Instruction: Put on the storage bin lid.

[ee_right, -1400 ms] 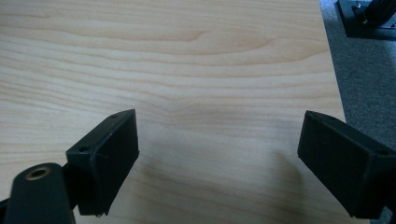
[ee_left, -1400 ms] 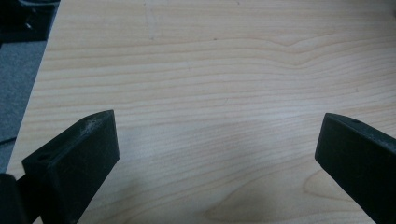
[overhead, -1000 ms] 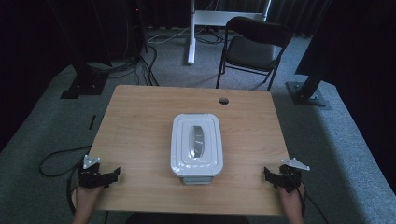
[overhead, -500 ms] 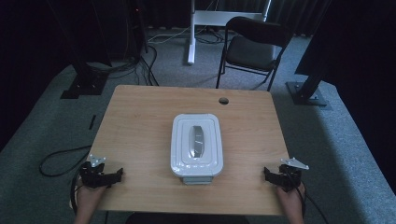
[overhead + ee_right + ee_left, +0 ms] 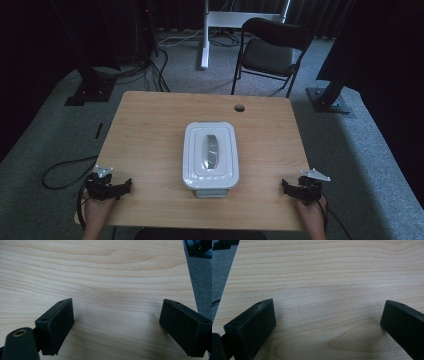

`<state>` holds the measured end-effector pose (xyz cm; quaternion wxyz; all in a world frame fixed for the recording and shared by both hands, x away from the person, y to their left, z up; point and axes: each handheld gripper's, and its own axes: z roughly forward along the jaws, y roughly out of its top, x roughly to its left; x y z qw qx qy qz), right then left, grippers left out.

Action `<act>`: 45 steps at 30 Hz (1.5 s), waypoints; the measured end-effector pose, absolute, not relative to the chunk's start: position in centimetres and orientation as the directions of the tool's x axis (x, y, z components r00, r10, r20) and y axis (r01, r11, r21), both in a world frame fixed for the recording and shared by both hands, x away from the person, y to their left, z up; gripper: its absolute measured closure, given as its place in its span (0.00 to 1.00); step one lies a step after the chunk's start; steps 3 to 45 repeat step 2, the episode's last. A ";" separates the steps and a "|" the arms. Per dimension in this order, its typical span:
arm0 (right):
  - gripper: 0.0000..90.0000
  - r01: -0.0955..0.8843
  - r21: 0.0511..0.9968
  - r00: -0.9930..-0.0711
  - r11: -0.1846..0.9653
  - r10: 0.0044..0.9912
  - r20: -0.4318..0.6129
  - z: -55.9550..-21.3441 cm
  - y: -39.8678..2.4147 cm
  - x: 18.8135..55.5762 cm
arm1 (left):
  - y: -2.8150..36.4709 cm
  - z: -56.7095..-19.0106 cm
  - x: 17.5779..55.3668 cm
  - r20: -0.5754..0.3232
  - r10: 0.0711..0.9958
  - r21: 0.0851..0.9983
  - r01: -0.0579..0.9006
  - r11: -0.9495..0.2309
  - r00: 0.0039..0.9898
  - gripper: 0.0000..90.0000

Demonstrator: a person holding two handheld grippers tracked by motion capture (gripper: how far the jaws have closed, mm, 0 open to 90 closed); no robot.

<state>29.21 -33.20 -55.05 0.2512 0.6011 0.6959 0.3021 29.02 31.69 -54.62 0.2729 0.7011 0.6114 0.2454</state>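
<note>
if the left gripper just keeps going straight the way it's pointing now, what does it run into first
Probably nothing soon. The left gripper sits open at the near left edge of the table, with bare wood ahead of it. The white lidded container sits off to its side, though the exact heading is hard to judge.

the high view is fixed above the near edge of the table (image 5: 150, 125), facing forward and down; it takes in the whole tabletop, the floor beyond and a chair (image 5: 272, 50) at the far side. the left gripper view rides low on the left gripper (image 5: 107, 187) at the near left corner, looking along its jaws across bare wood (image 5: 324, 290) at close range — the table's left edge shows at its left. the right gripper view sits likewise on the right gripper (image 5: 302, 190), close to the wood (image 5: 112, 277), with the table's right edge at its right. each gripper view shares its corner of the tabletop with the high view.
</note>
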 end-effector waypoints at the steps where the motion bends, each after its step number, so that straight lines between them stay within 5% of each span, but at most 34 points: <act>1: 0.13 0.686 0.722 -0.151 0.095 0.988 0.014 -55.0 -33.2 29.2 | 31.7 -54.6 29.0 0.011 0.991 0.682 0.723 -0.106 0.135 0.00; 45: 0.13 0.685 0.722 -0.152 0.096 0.988 0.013 -55.0 -33.2 29.2 | 31.7 -54.6 29.0 0.010 0.990 0.683 0.723 -0.108 0.138 0.00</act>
